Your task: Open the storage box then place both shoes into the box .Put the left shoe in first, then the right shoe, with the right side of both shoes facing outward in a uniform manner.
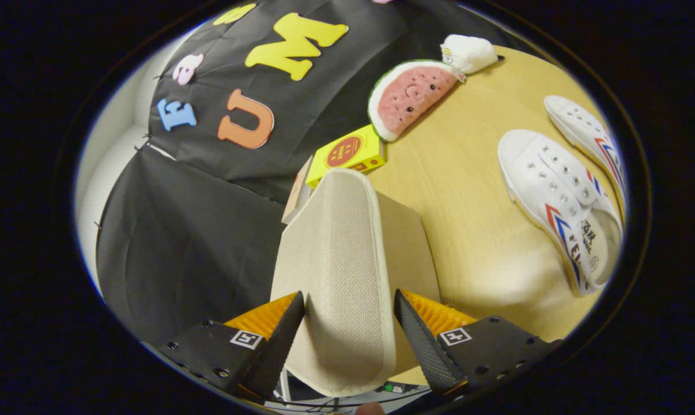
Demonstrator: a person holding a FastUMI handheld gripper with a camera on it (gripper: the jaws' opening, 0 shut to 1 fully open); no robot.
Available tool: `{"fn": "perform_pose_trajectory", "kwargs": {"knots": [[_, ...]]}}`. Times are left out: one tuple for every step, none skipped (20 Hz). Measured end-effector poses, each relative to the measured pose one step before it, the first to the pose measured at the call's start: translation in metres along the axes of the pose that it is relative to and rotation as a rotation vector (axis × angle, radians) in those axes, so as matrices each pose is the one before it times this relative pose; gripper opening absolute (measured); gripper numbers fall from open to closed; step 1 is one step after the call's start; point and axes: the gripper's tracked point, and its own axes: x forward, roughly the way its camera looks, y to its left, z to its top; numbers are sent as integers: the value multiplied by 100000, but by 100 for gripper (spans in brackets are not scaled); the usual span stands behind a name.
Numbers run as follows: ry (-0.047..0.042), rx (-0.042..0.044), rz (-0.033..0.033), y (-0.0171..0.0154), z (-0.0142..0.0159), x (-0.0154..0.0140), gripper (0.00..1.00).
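Observation:
A beige fabric lid [342, 259] of the storage box rises tilted between my fingers, its edge toward me. My gripper [349, 314] is shut on that lid, one finger on each face. The box body [408, 242] shows just behind the lid. Two white canvas shoes with red and blue stripes lie on the wooden table to the right, beyond the fingers: the nearer shoe [561, 202] and the farther shoe [586, 135], both with soles down.
A yellow carton [347, 153] stands just past the box. Farther back lie a watermelon-slice plush [408, 95] and a small white plush [468, 53]. The wooden table [463, 190] runs between box and shoes. Black cloth wall stands to the left.

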Motion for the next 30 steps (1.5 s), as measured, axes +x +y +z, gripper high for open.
{"fn": "perform_pose_trajectory", "kwargs": {"knots": [[519,-289,-501,35,-89,-30,84],[-64,-522,-707,151,-1,-523,84],[458,-29,283,165,-173,50,80],[-145,724,575,429,93,-914,79],[540,807,930,152,46,660,70],[-223,1060,1250,406,587,-1043,69],[94,719,-48,144,-278,-278,67],[230,-580,400,412,-388,-127,65],[-402,-1545,-537,456,89,-688,63],[-220,-2052,193,545,-180,200,61],[-943,-887,-733,326,269,-398,57],[968,-467,1319,597,-107,-245,53],[-309,-273,498,584,-28,-37,49],[422,-672,1544,854,-92,-169,49],[122,-1338,1070,964,-47,-111,49],[10,-1890,285,802,-70,-70,49],[-438,-1857,-110,777,180,-109,49],[-357,-1615,-73,828,213,-61,49],[-143,-1379,-89,936,209,63,49],[12,-1378,-137,1016,171,130,49],[-29,-1173,-397,988,269,180,49],[-74,-853,530,1290,193,179,49],[70,-875,153,1260,168,326,49],[46,-1271,-188,1260,33,321,49],[266,-1455,-247,1226,29,369,49],[158,-1286,-481,1281,-23,454,49],[107,-1270,-1135,1115,39,539,49],[258,-1434,-1424,1120,-57,630,49],[-143,-1341,-1251,1146,87,572,49],[-334,-1511,-659,1361,4,578,49]]}}
